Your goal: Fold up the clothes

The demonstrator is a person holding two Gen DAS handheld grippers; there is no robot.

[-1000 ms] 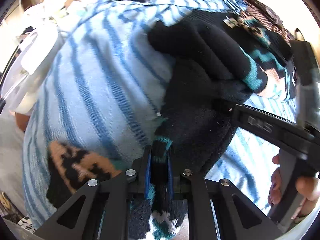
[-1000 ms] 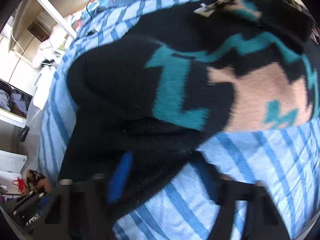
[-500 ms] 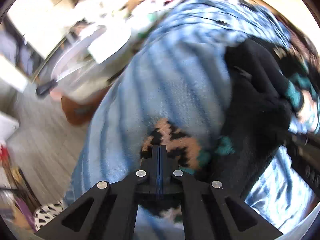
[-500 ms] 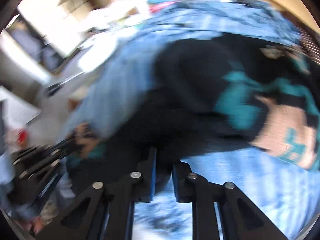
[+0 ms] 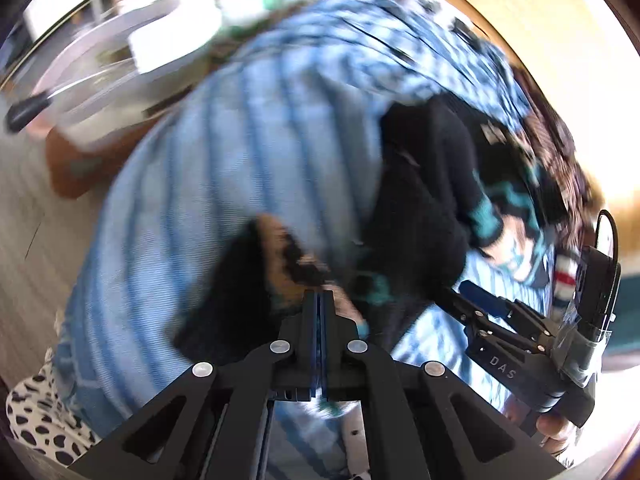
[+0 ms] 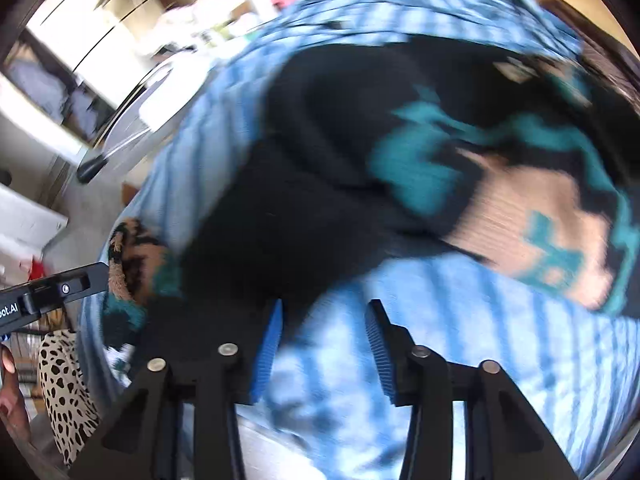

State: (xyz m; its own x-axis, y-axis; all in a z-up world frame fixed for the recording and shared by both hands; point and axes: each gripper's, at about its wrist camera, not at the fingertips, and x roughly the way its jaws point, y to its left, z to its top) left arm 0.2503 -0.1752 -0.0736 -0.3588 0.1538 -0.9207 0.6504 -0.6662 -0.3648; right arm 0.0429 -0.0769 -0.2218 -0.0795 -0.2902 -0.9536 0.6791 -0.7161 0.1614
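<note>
Black knit sweater (image 6: pixel 320 200) with teal/peach pattern lies bunched across centre and right of the right wrist view, on a blue-striped cover (image 5: pixel 240 160). In the left wrist view it runs from centre-right down to bottom centre.

Patterned cuff/sleeve end (image 5: pixel 288 264) sits lower centre, right at the left gripper (image 5: pixel 319 300) tips. Jaws are pressed together, with knit at the tips and teal fuzz below the pads. Likely pinching a thin edge of the cuff, to drag the sleeve across the body, but blur means I can't confirm fabric between the pads.

Right gripper (image 6: pixel 324 320) at bottom centre of its own view: jaws spread wide, nothing between them, striped cover visible through the gap. Left pad is just touching the sweater's black hem. Reads as either just let go or lining up a grab; can't tell which.

Fold state: sweater is heaped, not flat, no clean fold visible.

Periphery: spotted fabric (image 6: pixel 64 380) lower left, clear bin (image 5: pixel 100 80) upper left.
</note>
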